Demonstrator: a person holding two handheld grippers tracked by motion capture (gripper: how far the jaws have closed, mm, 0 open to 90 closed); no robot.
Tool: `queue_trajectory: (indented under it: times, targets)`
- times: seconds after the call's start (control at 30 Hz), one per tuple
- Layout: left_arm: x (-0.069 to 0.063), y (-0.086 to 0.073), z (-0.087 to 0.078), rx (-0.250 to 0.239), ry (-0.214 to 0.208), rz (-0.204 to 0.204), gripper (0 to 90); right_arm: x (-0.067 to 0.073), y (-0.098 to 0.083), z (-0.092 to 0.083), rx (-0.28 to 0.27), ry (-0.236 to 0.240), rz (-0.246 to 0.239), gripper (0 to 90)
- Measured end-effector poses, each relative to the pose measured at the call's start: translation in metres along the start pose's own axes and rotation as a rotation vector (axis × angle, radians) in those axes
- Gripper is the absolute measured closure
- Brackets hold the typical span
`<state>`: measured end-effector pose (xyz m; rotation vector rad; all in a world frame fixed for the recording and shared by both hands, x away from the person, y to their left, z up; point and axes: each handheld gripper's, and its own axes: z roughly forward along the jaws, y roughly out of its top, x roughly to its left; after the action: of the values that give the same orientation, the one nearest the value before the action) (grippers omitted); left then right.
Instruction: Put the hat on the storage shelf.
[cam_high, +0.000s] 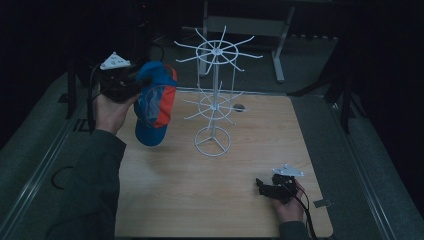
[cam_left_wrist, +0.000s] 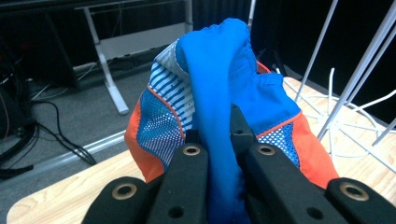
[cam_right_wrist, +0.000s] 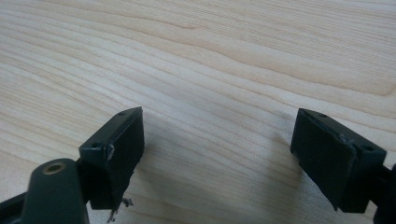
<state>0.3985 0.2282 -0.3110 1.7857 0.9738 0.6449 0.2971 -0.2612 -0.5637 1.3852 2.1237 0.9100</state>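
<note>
Carry step: left tool (cam_high: 131, 82) pinched the blue-orange cap (cam_high: 154, 102), held above the desk (cam_high: 210, 190) at upper left. Right tool (cam_high: 265, 187) spread, idle lower right. Next likely: hook cap onto the white rack (cam_high: 215, 95).

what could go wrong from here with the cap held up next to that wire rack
1. The left gripper pinches only a bunched fold of the blue and orange cap, so the fabric may slip free.
2. The white wire rack looks light; snagging a prong might tip it.
3. The right gripper rests open near the table edge, too far away to steady the rack.
</note>
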Motion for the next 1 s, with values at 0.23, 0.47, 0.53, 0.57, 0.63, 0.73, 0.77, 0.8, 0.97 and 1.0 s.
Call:
queue_trajectory:
  times: [0.23,0.47,0.53,0.57,0.63,0.73,0.77,0.8,0.97,1.0]
  targets:
    - [-0.001,0.007,-0.007,-0.024,-0.014,0.013,89.3,0.000,0.000,0.000,0.001,0.000,0.002,17.3]
    - [-0.001,0.015,-0.016,-0.067,-0.051,0.020,89.3,0.000,0.000,0.000,0.001,0.000,0.002,17.3]
    - [-0.002,0.017,-0.019,-0.081,-0.059,0.025,89.3,0.000,0.000,0.000,0.000,0.000,0.002,17.3]
    - [-0.001,0.017,-0.021,-0.090,-0.066,0.023,89.3,0.000,0.000,0.000,0.001,0.000,0.002,17.3]
    - [-0.001,0.019,-0.023,-0.102,-0.073,0.018,89.3,0.000,0.000,0.000,0.000,0.000,0.002,17.3]
    - [0.000,0.020,-0.027,-0.115,-0.082,0.018,89.3,0.000,0.000,0.000,0.001,0.000,0.002,17.3]
    - [0.000,0.021,-0.028,-0.119,-0.083,0.019,89.3,0.000,0.000,0.000,0.001,0.000,0.002,17.3]
    - [0.000,0.022,-0.030,-0.122,-0.084,0.021,89.3,0.000,0.000,0.000,0.001,0.000,0.002,17.3]
    - [-0.002,0.025,-0.034,-0.137,-0.083,0.035,89.3,0.000,0.000,0.000,0.001,0.000,0.001,17.3]
    - [-0.003,0.025,-0.035,-0.138,-0.084,0.038,89.3,0.000,0.000,0.000,0.002,0.000,0.001,17.3]
